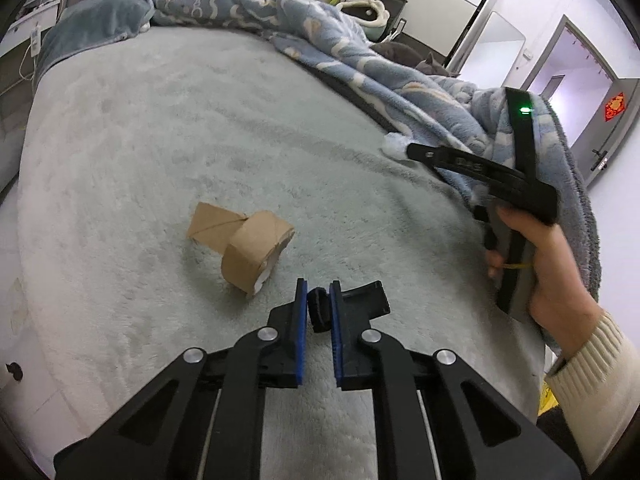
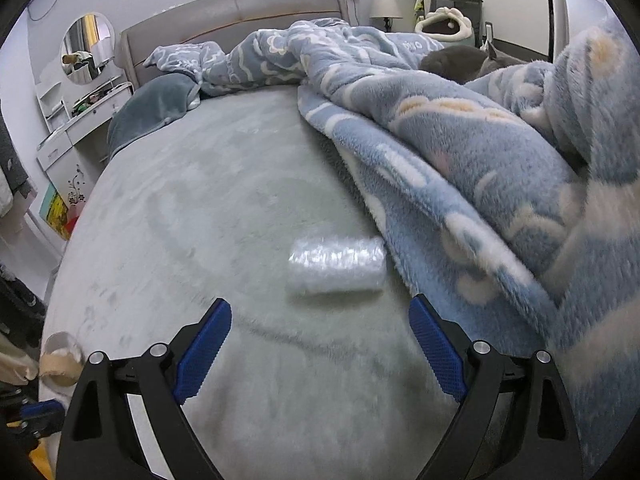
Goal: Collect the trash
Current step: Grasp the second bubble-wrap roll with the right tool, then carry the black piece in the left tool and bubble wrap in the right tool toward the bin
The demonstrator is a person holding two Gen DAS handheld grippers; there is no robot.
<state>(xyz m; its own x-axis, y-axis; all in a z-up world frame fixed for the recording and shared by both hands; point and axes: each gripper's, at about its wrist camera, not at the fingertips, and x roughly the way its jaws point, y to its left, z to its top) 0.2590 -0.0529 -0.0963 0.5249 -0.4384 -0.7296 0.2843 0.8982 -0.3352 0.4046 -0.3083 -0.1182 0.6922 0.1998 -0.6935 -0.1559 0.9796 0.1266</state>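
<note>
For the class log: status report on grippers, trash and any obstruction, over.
Left gripper shut on small black item. Right gripper open, clear plastic roll ahead on bed. Brown tape roll uncollected. Blue blanket touching plastic roll's right end.

Brown tape roll point(image 1: 256, 258); pale grey-green bedsheet point(image 1: 180, 128); blue blanket point(image 2: 460, 140), white cloud pattern.

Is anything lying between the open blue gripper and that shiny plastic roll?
No. In the right wrist view, only bare bed cover separates the right hand-held gripper from the plastic roll.
</note>
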